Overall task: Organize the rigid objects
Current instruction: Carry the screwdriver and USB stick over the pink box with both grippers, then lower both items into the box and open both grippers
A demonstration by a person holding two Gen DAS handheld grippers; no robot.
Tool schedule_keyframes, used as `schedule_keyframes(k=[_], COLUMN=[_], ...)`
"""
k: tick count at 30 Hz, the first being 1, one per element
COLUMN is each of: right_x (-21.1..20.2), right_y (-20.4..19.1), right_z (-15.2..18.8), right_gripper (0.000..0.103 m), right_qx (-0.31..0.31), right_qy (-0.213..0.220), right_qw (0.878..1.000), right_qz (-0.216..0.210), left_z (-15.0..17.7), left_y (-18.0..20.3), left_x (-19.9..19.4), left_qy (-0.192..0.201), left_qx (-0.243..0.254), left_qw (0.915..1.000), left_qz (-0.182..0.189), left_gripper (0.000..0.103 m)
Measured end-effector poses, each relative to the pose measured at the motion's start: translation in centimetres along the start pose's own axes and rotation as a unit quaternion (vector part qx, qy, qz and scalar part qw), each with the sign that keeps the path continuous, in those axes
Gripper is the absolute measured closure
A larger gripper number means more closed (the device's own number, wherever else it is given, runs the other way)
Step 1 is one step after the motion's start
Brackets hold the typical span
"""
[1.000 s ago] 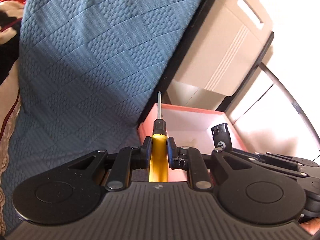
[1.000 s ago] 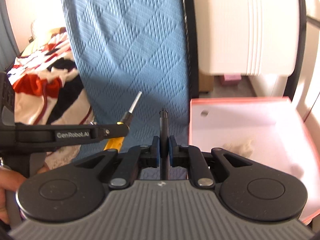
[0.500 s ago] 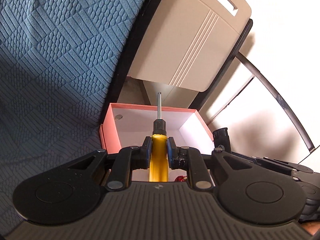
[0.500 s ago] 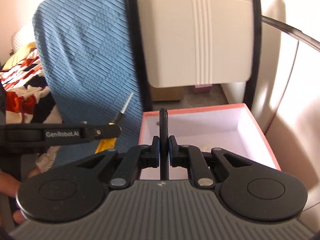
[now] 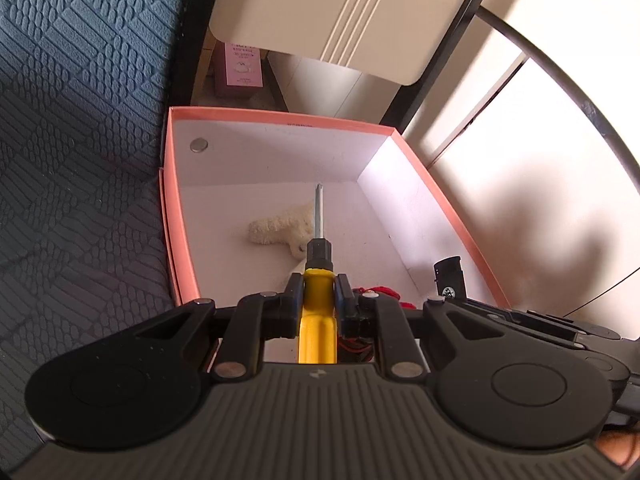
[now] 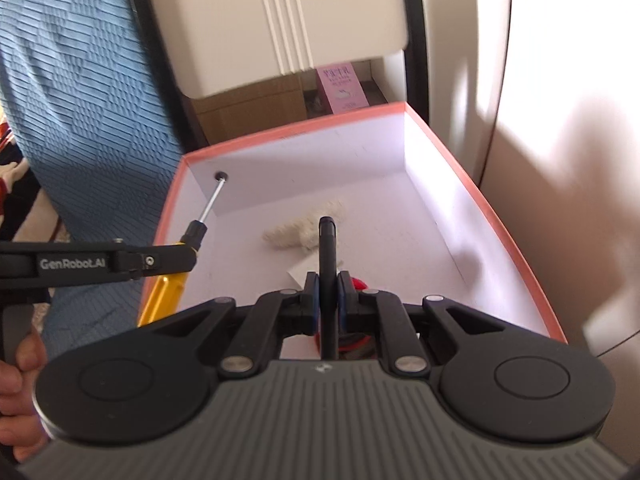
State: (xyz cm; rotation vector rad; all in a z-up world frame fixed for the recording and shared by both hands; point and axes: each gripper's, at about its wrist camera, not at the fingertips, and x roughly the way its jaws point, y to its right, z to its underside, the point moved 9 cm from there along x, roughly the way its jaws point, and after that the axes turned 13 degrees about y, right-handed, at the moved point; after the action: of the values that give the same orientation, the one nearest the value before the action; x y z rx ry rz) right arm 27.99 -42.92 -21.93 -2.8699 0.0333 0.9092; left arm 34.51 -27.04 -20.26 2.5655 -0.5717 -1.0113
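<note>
My left gripper (image 5: pixel 318 294) is shut on a yellow-handled screwdriver (image 5: pixel 318 276) whose steel shaft points into the pink-rimmed white box (image 5: pixel 280 114). It also shows in the right wrist view (image 6: pixel 176 280), over the box's left wall. My right gripper (image 6: pixel 327 292) is shut on a thin black flat object (image 6: pixel 327 256), held upright above the box (image 6: pixel 496 216); its top edge shows in the left wrist view (image 5: pixel 450 276). A white fluffy toy (image 5: pixel 280 228) and something red (image 5: pixel 380 292) lie in the box.
A blue quilted cover (image 5: pixel 80 140) lies left of the box. A beige chair back (image 5: pixel 344 8) with a black frame stands behind it. A pink carton (image 5: pixel 242 64) sits on the floor beyond. A cream surface (image 6: pixel 560 160) is at the right.
Both grippers have moved right and forward from over the blue cover to above the box, tilting down so its inside and the fluffy toy show. Both keep their grip.
</note>
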Motion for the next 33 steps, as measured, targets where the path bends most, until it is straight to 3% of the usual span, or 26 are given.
schedule_keyframes(k=[9,17,24,33], right_x=[1.9,2.2,-0.1,-6.8], right_y=[1.9,2.1,0.3,-3.9], right_z=[2.9,3.3,0.4,-5.0], right_gripper=[0.090,0.088,0.088,0.088], right_qx=[0.030,0.046,0.030,0.011], right_qy=[-0.028,-0.038,-0.011,0.056], right_qw=[0.999,0.998,0.999,0.998], right_qz=[0.013,0.013,0.006,-0.030], left_z=[3.2,4.0,2.0,-1.2], left_y=[0.2,0.3,0.8,3.1], left_x=[2.3,2.3,-0.8,-8.5], left_qy=[-0.034,-0.047,-0.020,0.054], left_qx=[0.009,0.037,0.044,0.046], left_qw=[0.9993,0.9981,0.9987,0.9975], left_qz=[-0.010,-0.017,-0.018,0.002], left_gripper=[0.084,0.083,0.083,0.083])
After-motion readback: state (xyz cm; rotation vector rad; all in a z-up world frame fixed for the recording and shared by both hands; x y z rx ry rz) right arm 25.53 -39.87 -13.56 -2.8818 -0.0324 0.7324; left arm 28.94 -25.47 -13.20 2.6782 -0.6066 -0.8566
